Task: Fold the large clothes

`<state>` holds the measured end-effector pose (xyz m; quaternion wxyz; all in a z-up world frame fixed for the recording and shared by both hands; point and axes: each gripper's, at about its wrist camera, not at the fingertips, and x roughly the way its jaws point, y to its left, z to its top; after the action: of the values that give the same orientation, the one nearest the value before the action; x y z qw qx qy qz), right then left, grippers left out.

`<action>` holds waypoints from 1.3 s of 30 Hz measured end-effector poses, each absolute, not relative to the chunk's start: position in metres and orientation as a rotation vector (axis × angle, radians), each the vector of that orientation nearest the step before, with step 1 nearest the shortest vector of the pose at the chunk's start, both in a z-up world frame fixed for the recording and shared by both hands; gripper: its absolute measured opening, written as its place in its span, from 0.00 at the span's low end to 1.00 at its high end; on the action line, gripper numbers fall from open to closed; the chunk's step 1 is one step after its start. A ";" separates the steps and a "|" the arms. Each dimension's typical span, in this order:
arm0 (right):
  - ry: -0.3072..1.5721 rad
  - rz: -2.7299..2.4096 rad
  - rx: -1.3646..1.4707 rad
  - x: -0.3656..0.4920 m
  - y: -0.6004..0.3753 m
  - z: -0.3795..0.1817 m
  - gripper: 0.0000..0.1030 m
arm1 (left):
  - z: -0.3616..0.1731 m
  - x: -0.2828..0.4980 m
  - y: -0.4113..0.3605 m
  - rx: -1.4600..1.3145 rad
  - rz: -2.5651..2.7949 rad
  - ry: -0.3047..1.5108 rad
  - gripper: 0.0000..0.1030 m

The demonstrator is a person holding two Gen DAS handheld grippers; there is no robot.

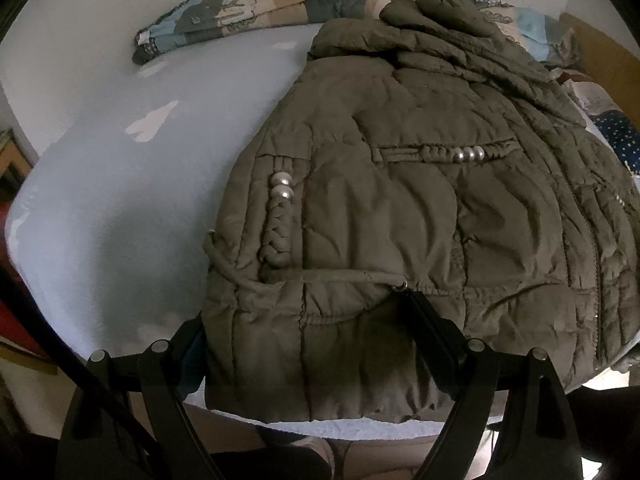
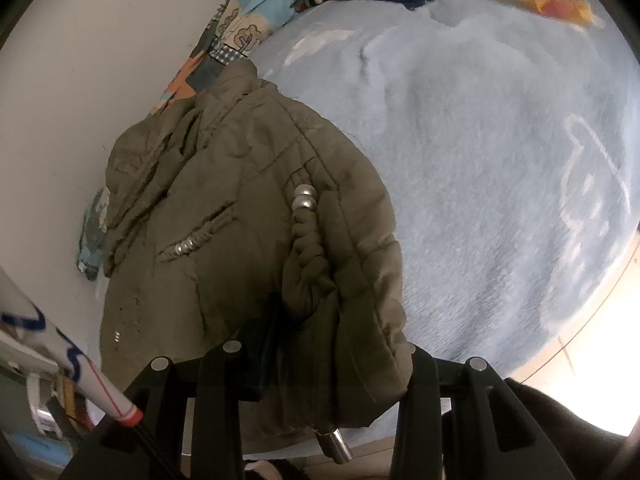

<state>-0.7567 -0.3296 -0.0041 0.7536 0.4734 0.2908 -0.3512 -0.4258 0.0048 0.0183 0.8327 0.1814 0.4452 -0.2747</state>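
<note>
Both hand-held grippers worked at the near hem of an olive quilted jacket (image 1: 380, 208) that lay spread on a pale blue bed (image 1: 120, 200). On the left hand-held gripper (image 1: 304, 320) the jaws stood wide, one finger at the jacket's near left corner and the other resting on the fabric beside a drawstring toggle (image 1: 399, 283); the hem lay between them, and the pads did not seem to press on it. At the right hand-held gripper (image 2: 340, 360) the jaws stood narrower, and a thick fold of the jacket's near edge bulged between the fingers, apparently pinched, though the fabric hid the pads. A metal cord end (image 2: 336, 446) hung below that fold. Braided trim with silver beads (image 2: 304, 197) ran up the jacket. Patchwork bedding (image 1: 224, 12) lay along the far side of the bed against a white wall (image 2: 100, 40)
</note>
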 end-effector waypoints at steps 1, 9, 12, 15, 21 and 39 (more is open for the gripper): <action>0.657 -0.782 0.981 -0.752 -0.326 0.000 0.39 | 0.018 -0.427 0.004 0.393 -0.575 0.935 0.86; 0.775 -0.861 0.694 -0.729 -0.308 0.013 0.38 | 0.017 -0.432 -0.001 0.431 -0.557 0.885 0.86; 0.799 -0.873 0.626 -0.724 -0.304 0.014 0.36 | 0.017 -0.433 -0.002 0.445 -0.560 0.871 0.84; 0.816 -0.885 0.585 -0.721 -0.302 0.014 0.36 | 0.017 -0.434 -0.001 0.445 -0.563 0.868 0.84; 0.834 -0.897 0.541 -0.718 -0.298 0.017 0.36 | 0.015 -0.434 -0.004 0.448 -0.547 0.863 0.87; 0.868 -0.914 0.450 -0.710 -0.287 0.021 0.36 | 0.031 -0.449 -0.006 0.490 -0.602 0.753 0.43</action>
<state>-0.7103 -0.2871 0.0211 0.7844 0.2084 0.4022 -0.4237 -0.4495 -0.0057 0.0309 0.8574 0.2331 0.3582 -0.2867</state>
